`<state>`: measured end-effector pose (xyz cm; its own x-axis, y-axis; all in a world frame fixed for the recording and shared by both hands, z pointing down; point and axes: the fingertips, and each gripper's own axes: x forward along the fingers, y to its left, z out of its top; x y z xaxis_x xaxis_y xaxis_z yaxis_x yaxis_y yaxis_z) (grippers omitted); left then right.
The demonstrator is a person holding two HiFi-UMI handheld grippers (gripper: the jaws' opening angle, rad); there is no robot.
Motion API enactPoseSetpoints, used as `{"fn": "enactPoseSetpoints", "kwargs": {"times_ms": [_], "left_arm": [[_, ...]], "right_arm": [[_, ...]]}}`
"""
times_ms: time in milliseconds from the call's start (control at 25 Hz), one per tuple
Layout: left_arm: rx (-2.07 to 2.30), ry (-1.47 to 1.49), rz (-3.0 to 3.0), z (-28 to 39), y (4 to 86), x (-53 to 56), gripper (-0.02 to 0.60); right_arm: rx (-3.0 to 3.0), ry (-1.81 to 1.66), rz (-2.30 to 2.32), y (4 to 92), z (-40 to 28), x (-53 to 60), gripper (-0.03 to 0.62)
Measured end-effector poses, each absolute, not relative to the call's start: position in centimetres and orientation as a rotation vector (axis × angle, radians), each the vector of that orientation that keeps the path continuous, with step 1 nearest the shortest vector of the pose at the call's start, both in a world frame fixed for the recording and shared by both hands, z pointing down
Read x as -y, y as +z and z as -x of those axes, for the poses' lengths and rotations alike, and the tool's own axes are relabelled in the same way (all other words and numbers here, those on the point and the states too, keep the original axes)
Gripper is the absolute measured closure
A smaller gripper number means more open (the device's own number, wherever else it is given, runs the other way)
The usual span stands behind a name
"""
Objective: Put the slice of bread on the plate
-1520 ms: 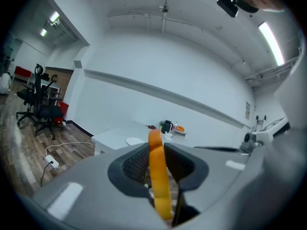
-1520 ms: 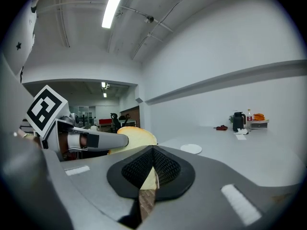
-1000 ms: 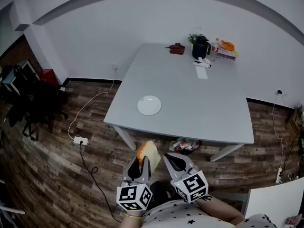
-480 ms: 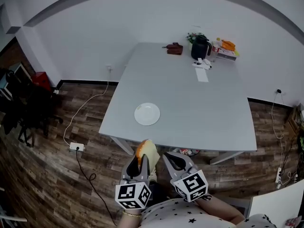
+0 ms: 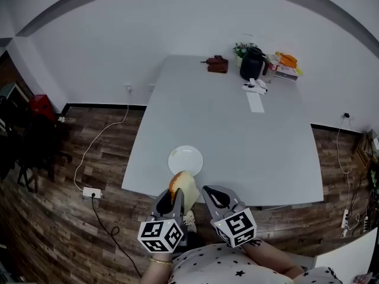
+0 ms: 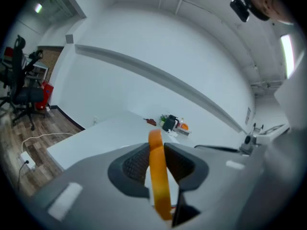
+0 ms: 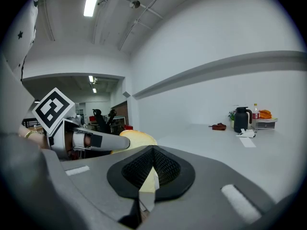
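By the table (image 5: 237, 141), the left gripper (image 5: 176, 199) pinches the bread slice (image 5: 185, 185) (near the plate (image 5: 185, 160)); the right gripper (image 5: 212, 193) is closed.

Left tool (image 5: 175, 199) with bread slice (image 5: 185, 184), now just short of plate (image 5: 190, 157)

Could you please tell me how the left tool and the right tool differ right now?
The left tool grips the slice of bread on edge; the right tool is shut and empty. The left tool is lined up with the plate; the right tool sits off to its side. Both point toward the table.
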<state>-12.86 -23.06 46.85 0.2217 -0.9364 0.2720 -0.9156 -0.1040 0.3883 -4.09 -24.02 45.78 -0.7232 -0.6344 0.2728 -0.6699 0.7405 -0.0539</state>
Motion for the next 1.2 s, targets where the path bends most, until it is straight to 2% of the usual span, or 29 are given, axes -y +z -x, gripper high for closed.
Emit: {"fn": "enactPoseSetpoints", "kwargs": {"times_ms": [640, 1200], "left_arm": [[1.473, 0.125, -2.048, 15.4, 53.8, 37.4, 0.484], [1.463, 0.333, -1.958, 18.4, 59.0, 41.4, 0.454]], "right_arm": [[2.589, 0.3, -1.116, 48.6, 7.8, 36.2, 0.595], [2.54, 0.352, -1.16, 50.4, 8.9, 40.7, 0.595]]}}
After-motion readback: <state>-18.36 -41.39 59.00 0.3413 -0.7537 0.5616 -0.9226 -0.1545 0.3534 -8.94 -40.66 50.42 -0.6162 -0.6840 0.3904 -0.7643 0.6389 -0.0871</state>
